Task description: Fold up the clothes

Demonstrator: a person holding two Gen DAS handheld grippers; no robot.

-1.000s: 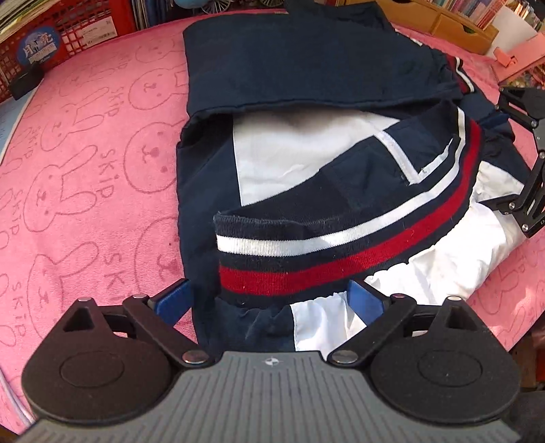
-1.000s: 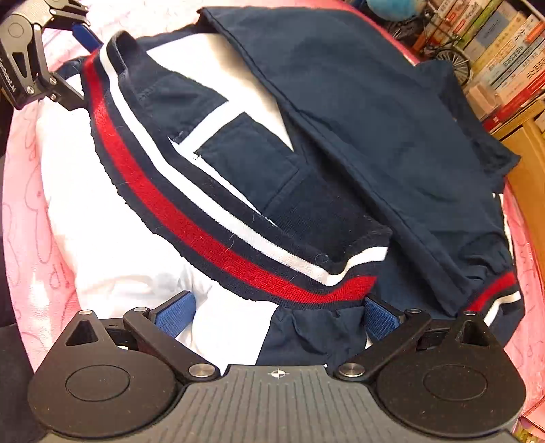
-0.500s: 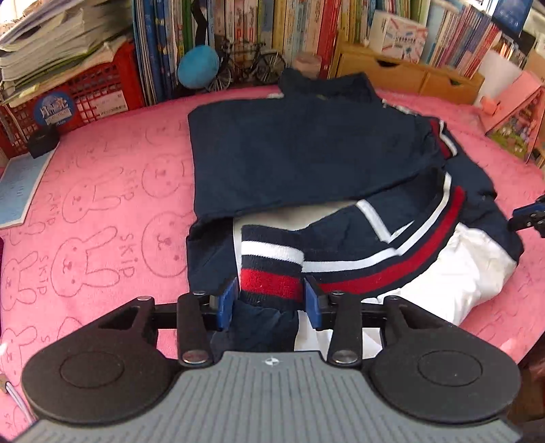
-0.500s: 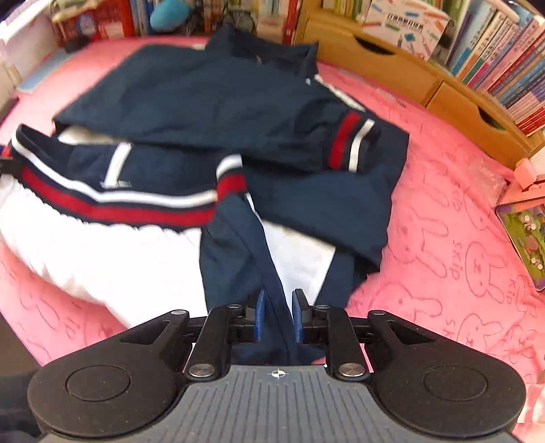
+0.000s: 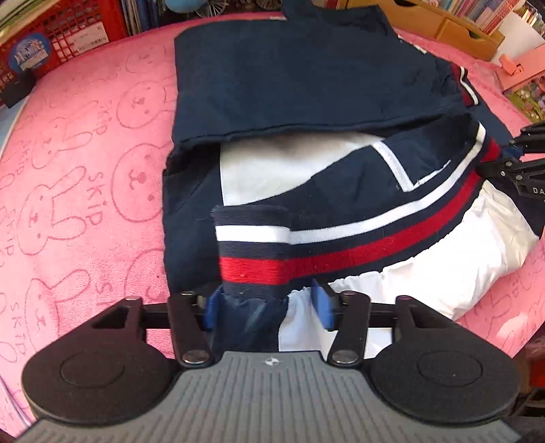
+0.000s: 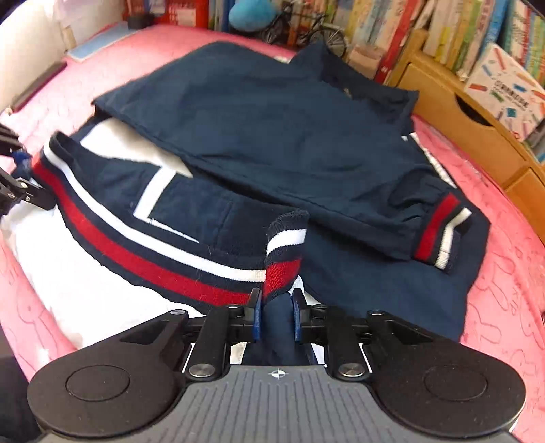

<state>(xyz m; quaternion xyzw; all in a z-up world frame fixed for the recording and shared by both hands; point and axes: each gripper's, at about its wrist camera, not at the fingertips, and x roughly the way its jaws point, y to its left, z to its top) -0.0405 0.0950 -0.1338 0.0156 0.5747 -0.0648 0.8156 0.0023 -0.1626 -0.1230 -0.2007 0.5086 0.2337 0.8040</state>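
A navy jacket (image 5: 289, 85) with white panels lies on the pink bunny blanket (image 5: 85, 170), one sleeve folded across its front. Its red, white and navy striped hem (image 5: 374, 245) runs along the near edge. My left gripper (image 5: 265, 306) holds the hem's left end, which stands bunched between the blue pads while the jaws are still closing. My right gripper (image 6: 276, 313) is closing too, its pads pinched tight on the hem's other end (image 6: 282, 259). Each gripper shows at the edge of the other's view: the right gripper (image 5: 511, 160) and the left gripper (image 6: 17, 177). A striped cuff (image 6: 439, 235) lies to the right.
A red crate (image 5: 68, 37) and books stand behind the blanket. A wooden drawer unit (image 6: 460, 112) with boxes and books borders the right side. A blue plush (image 6: 252, 13) and a toy bicycle (image 6: 306, 30) sit at the back. A pink box (image 5: 521, 64) is at the far right.
Both grippers, wide open around the hem a second ago, have closed on its two ends. The right gripper rolled and lifted, so the hem ends now stand bunched up.
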